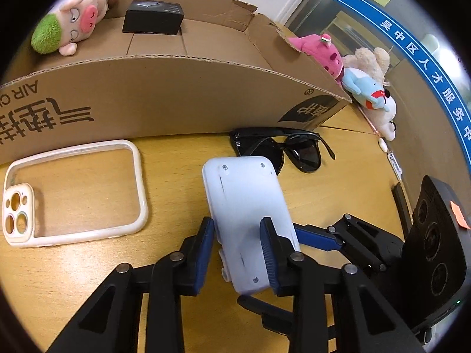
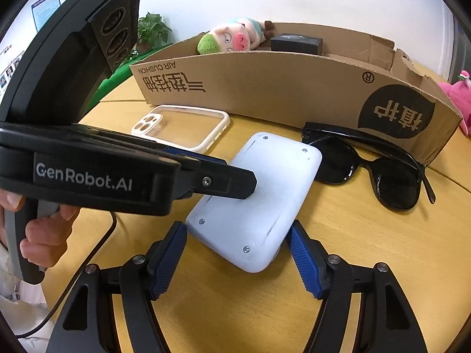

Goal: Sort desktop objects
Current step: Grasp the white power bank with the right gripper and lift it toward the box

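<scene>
**Sorting partly done; white device between two grippers**

Progress (judged): the cardboard box (image 1: pixel 164 88) across the top of the left wrist view already held a pig plush (image 1: pixel 70 20) at upper left and a small black box (image 1: pixel 153 17) beside it, so some sorting looked done. Still out on the wooden table (image 1: pixel 176 176): a clear phone case (image 1: pixel 73 194) at mid-left, black sunglasses (image 1: pixel 282 150) at centre-right just in front of the box, and a white device (image 1: pixel 247 220) at centre, its far corner over the sunglasses. More plush toys (image 1: pixel 365 85) lay outside the box at upper right; can't tell if they're part of the job.

Left gripper (image 1: pixel 238 253): fingers at bottom centre sat on both sides of the white device w/ pads against or v. close to its edges; it looked clamped, but whether it really bit I cannot tell for sure. In the right wrist view it came in from the left of frame, held level, person's hand (image 2: pixel 44 235) on the handle at lower left.

Right gripper (image 2: pixel 238 259): bottom centre, jaws spread apart, straddling the near end of the white device (image 2: pixel 259 200), pads beside but not pressing it. Pointed fwd toward the box.
</scene>
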{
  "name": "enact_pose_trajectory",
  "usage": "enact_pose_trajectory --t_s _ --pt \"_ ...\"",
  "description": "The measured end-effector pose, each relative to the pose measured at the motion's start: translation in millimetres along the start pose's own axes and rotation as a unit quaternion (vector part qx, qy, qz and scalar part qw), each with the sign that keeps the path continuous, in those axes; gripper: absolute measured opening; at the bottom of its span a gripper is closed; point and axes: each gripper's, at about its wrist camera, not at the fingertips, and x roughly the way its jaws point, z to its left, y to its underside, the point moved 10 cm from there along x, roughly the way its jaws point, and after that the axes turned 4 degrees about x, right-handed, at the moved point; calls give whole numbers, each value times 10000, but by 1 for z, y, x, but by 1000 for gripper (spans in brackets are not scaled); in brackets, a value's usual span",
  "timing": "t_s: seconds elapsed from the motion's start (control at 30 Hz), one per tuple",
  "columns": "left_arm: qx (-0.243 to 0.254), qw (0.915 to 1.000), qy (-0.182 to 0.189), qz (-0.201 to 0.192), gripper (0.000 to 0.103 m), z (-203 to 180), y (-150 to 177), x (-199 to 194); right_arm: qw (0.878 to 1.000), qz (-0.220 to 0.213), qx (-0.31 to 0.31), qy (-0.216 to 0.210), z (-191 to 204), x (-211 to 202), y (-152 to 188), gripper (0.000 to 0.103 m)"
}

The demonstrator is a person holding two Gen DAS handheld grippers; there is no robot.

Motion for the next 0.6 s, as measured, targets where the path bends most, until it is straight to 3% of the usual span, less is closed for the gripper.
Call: enact_pose_trajectory --t_s 0.27,0.4,0.6 --pt "-26 9996 38 -294 29 -2 -12 -30 9993 -256 -287 10 13 -16 -16 68" --pt "101 9973 -2 -724 29 -8 -45 -63 9971 -588 -476 78 20 -38 -48 68" --pt "288 9897 66 -1401 29 -16 -119 -116 9879 -1180 -962 279 21 -78 -126 68"
